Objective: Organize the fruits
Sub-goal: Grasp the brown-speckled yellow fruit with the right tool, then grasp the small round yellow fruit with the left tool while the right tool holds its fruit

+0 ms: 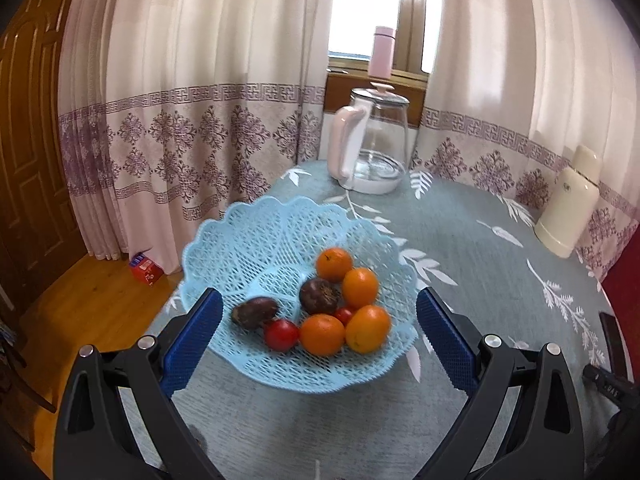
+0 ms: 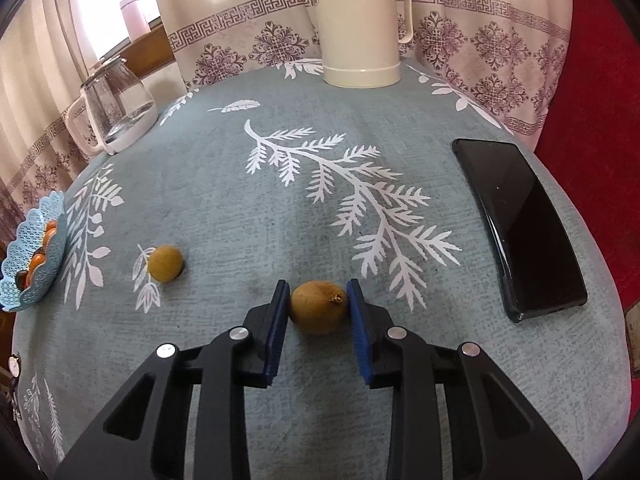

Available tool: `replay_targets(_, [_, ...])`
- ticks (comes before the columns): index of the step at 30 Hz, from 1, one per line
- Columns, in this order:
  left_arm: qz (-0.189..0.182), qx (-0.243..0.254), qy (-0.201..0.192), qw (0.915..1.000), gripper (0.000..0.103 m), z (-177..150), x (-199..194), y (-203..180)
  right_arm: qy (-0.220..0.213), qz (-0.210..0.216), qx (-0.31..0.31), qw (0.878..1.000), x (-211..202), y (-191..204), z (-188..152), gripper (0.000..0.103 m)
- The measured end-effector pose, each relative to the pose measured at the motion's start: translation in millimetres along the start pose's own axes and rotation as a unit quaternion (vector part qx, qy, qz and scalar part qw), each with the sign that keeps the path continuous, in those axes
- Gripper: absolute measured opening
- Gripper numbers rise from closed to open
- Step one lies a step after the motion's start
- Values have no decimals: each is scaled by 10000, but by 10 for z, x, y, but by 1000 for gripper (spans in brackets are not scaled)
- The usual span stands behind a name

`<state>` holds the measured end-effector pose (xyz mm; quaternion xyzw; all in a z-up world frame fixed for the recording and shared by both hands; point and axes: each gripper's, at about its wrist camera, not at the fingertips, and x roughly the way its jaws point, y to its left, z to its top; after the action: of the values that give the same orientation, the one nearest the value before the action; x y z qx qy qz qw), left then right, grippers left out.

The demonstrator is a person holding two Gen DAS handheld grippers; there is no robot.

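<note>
A light blue lattice basket stands on the table near its left edge and holds several oranges, two dark passion fruits and two red tomatoes. My left gripper hovers in front of the basket, open wide and holding nothing. In the right wrist view a brown kiwi lies on the tablecloth, and my right gripper is shut on it, a blue pad against each side. A second kiwi rests to the left, toward the basket.
A black phone lies at the right of the table. A glass kettle and a cream thermos jug stand at the back. Curtains hang behind the table, and a red surface lies past its right edge.
</note>
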<state>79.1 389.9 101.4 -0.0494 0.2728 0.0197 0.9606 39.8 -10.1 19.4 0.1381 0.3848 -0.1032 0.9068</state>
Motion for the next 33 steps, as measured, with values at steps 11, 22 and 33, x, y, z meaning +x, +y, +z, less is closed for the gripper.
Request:
replay_targets(11, [-462, 657, 339, 9962, 99, -196, 95, -728, -62, 244, 56, 9997, 6, -25, -11, 30])
replay_targets(22, [-1114, 1418, 816, 9802, 96, -431, 319, -1615, -8, 538, 261, 9982, 42, -106, -37, 30])
replay_targets(33, [-1751, 1685, 1432, 9594, 75, -600, 571, -2153, 12, 726, 386, 9966, 65, -154, -36, 30])
